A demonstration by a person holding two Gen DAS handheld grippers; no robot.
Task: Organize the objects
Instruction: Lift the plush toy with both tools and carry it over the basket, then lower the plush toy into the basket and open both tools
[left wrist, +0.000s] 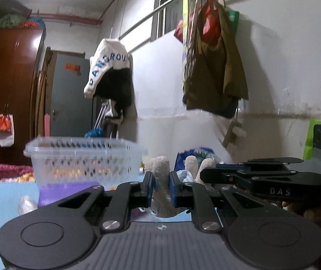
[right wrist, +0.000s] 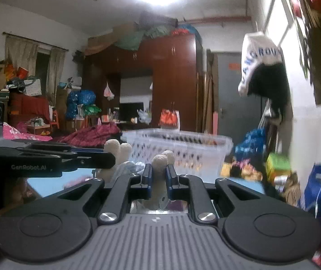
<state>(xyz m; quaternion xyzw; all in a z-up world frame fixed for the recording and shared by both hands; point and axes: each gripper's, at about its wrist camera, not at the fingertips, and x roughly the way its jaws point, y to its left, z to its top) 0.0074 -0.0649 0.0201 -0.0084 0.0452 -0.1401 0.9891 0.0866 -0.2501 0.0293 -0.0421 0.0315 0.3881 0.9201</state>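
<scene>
Together, two handheld grippers are clamping a cream plush toy (left wrist: 161,186) above a light blue bench (left wrist: 7,193). Narrowed jaws of the left gripper (left wrist: 161,187) are squeezing one fuzzy limb, while the right gripper (right wrist: 158,177) is pinching another limb (right wrist: 159,168) in the same way. In each wrist view, the other gripper is reaching in from the side towards the toy. Just behind, a clear perforated plastic basket (left wrist: 84,157) is standing on the bench, and a white "DANGROU"-lettered garment (left wrist: 108,65) is hanging by the wall.
</scene>
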